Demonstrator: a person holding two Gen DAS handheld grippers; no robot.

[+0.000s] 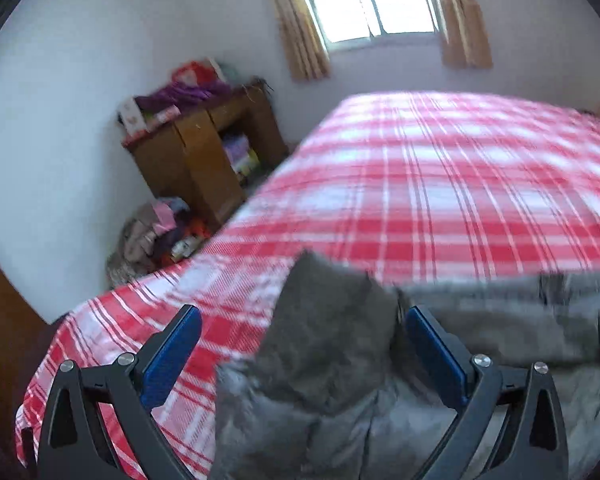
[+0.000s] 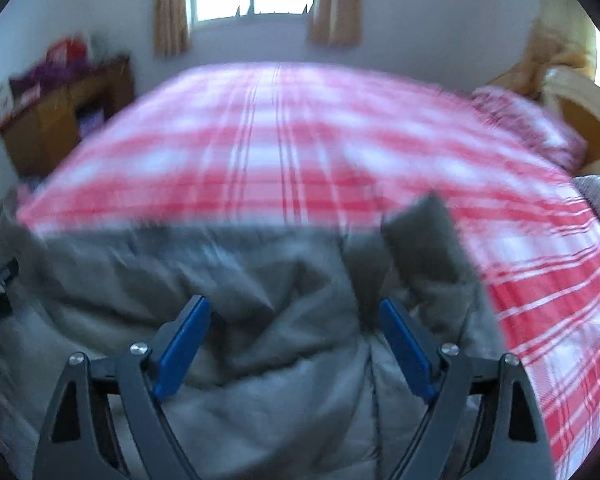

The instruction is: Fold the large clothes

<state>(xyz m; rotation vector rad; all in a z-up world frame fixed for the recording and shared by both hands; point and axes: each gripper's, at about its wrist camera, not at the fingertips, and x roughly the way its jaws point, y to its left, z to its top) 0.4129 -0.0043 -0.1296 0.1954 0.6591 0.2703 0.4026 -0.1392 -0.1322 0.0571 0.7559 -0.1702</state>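
On bed (image 1: 440,184) near edge: grey garment (image 1: 324,368) lying rumpled, corners sticking up
left gripper (image 1: 300,356): fingers spread, gripping nothing
right gripper (image 2: 296,344): fingers spread, gripping nothing

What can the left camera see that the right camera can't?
Only the left camera shows the pile of clothes on the floor beside the wooden cabinet. Only the right camera shows the patterned pillow and the yellowish headboard at the bed's right side. Both show the window, the tan curtains, the red plaid bedspread, the grey garment and an open tool: the left tool and the right tool.
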